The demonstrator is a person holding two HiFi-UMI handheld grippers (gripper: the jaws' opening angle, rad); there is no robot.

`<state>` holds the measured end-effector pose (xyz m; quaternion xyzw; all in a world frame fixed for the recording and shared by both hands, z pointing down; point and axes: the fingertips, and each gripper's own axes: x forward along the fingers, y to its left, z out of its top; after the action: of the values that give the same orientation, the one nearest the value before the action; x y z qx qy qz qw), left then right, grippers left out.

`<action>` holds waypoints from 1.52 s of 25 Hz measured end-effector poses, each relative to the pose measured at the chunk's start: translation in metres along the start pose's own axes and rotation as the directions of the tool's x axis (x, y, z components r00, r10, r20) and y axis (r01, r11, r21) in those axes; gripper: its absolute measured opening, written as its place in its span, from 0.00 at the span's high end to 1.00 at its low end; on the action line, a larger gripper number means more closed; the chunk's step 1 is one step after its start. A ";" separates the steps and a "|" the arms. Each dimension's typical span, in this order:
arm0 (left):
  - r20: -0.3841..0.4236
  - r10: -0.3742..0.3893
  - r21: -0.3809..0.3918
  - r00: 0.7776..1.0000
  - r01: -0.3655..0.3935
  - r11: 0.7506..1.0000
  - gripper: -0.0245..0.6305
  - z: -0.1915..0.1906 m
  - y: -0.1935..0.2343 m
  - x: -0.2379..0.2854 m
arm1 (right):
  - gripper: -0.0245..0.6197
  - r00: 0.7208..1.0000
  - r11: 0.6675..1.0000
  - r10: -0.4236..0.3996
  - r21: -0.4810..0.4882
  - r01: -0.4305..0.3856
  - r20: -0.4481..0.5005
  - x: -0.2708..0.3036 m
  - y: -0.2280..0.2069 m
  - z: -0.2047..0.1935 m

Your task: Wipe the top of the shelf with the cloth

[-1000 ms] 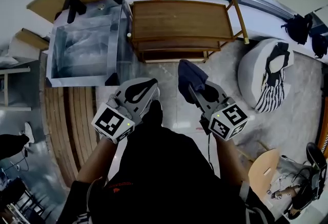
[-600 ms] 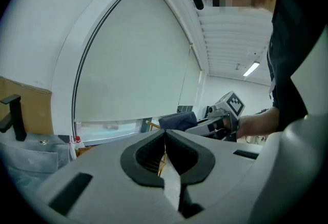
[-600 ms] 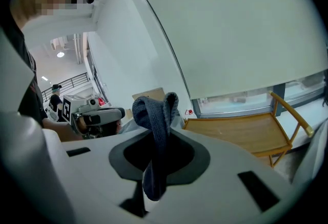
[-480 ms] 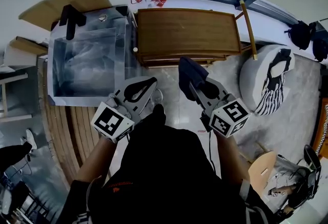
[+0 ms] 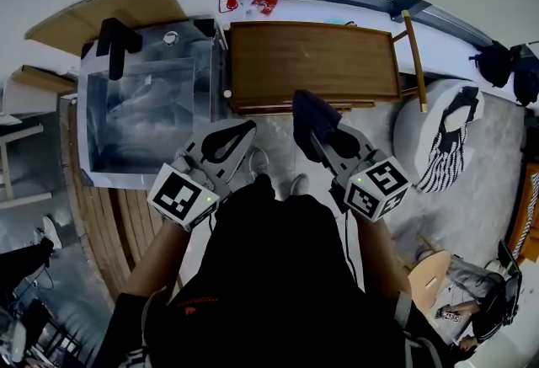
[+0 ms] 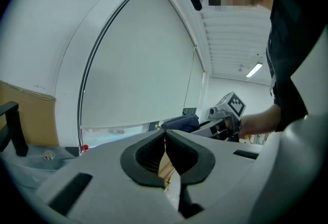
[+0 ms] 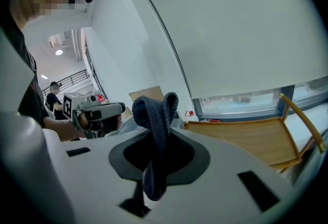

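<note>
The wooden shelf (image 5: 312,59) stands against the far wall, its flat top bare; it also shows in the right gripper view as a slatted top (image 7: 241,138). A dark blue cloth (image 5: 313,115) is pinched in my right gripper (image 5: 320,135), bunched above the jaws and hanging below them (image 7: 156,136). The cloth sits just short of the shelf's near edge. My left gripper (image 5: 244,135) is shut with nothing in it, jaws touching (image 6: 165,138), and is held to the left of the right one.
A clear plastic box (image 5: 143,105) with a black handle (image 5: 114,42) stands left of the shelf. A white beanbag with a striped cloth (image 5: 446,143) lies right of it. Small red items (image 5: 253,2) lie on the sill behind. The person's feet (image 5: 295,184) are just below the shelf.
The shelf has drawn closer and more centred in the head view as the person stepped forward. Both grippers keep their pose; the cloth stays in the right one.
</note>
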<state>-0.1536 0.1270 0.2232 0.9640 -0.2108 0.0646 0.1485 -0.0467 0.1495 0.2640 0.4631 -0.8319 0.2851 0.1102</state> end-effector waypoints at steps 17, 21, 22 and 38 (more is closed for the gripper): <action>0.013 0.068 0.004 0.998 -0.068 0.998 0.93 0.022 0.034 0.031 | 0.88 0.998 0.997 0.061 -0.037 -0.061 -0.004 0.027 -0.033 0.041; 0.014 0.106 0.003 0.994 -0.107 0.994 0.93 0.026 0.036 0.051 | 0.88 0.995 0.994 0.096 -0.046 -0.096 -0.010 0.031 -0.054 0.050; 0.013 0.115 0.002 0.993 -0.115 0.993 0.93 0.027 0.036 0.058 | 0.88 0.994 0.993 0.106 -0.048 -0.106 -0.012 0.031 -0.059 0.053; -0.012 0.267 -0.006 0.964 -0.267 0.964 0.93 0.049 0.028 0.168 | 0.88 0.967 0.965 0.247 -0.074 -0.251 -0.064 0.016 -0.165 0.091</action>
<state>-0.0105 0.0222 0.2157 0.9259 -0.3383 0.0887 0.1430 0.0893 0.0190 0.2586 0.3422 -0.8910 0.2752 0.1148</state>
